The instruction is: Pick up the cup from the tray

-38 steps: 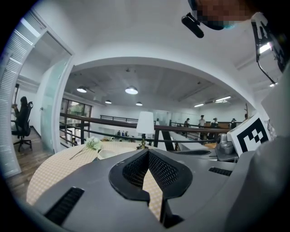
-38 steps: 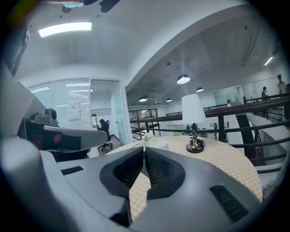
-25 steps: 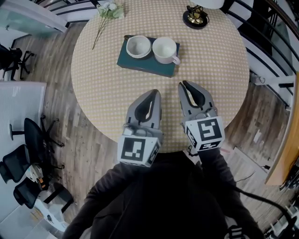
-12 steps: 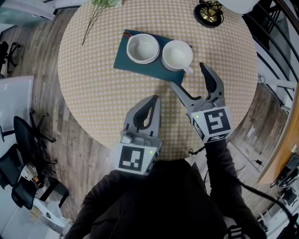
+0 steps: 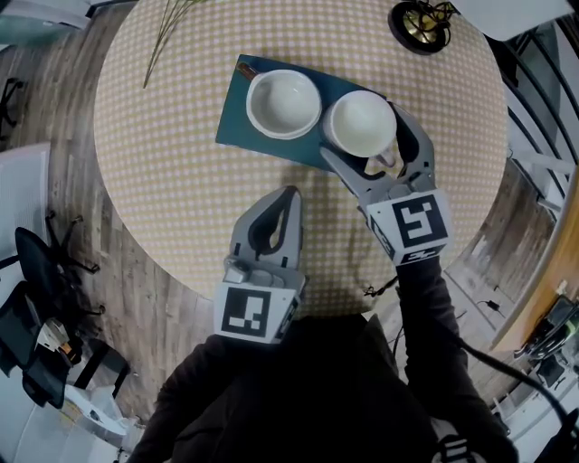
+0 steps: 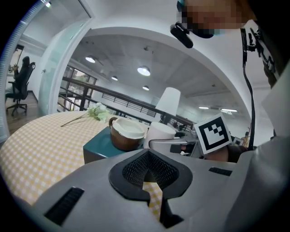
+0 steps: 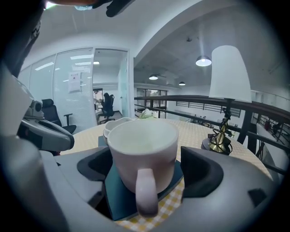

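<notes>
A teal tray [image 5: 237, 127] lies on the round checked table [image 5: 181, 199] and carries two cups. The left cup [image 5: 283, 102] is brown outside and white inside. The right one is a white mug [image 5: 360, 122] whose handle points at me. My right gripper [image 5: 364, 133] is open; its jaws have just been opening and stand either side of the mug [image 7: 142, 152], with a gap at each pad. My left gripper [image 5: 288, 194] is shut and empty, above the cloth short of the tray [image 6: 97, 145].
A brass lamp base [image 5: 421, 20] stands at the table's far right and flower stems [image 5: 167, 23] lie at the far left. Black office chairs [image 5: 36, 271] stand on the wood floor to the left. A railing runs past the table's right side.
My right gripper moved forward to the tray, and its jaws went from shut to wide apart around the white mug. My left gripper stayed shut and shifted only a little.
</notes>
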